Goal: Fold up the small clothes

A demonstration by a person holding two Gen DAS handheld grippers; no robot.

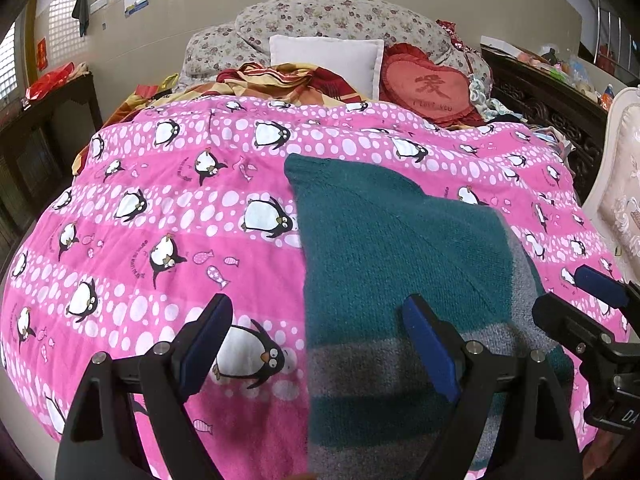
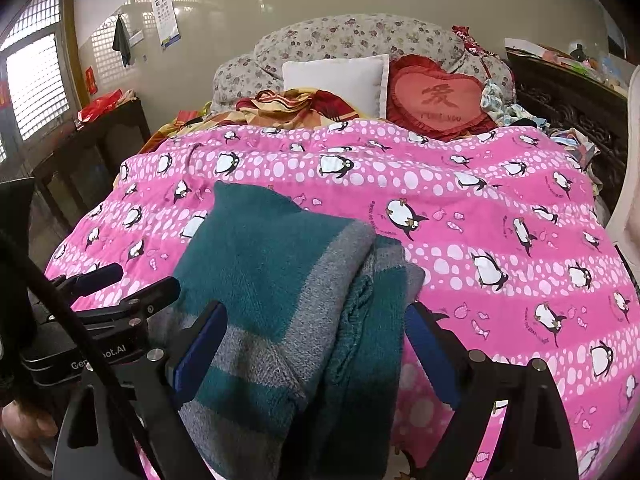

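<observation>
A teal and grey striped knitted sweater [image 1: 400, 264] lies folded lengthwise on the pink penguin quilt [image 1: 160, 208]. My left gripper [image 1: 320, 344] is open and empty, hovering over the sweater's left edge near the bed's front. The right gripper shows at the right edge of the left wrist view [image 1: 576, 296]. In the right wrist view the sweater [image 2: 280, 280] lies with a folded layer and sleeve along its right side. My right gripper [image 2: 316, 348] is open and empty above the sweater's near end. The left gripper [image 2: 132, 280] is at the left there, open.
Pillows are piled at the head of the bed: a white one [image 1: 328, 60], a red heart cushion [image 1: 428, 84] and floral ones [image 1: 320, 16]. Dark wooden furniture stands at the left [image 1: 44, 140] and right [image 1: 552, 104]. A pale chair [image 1: 620, 184] is at the right.
</observation>
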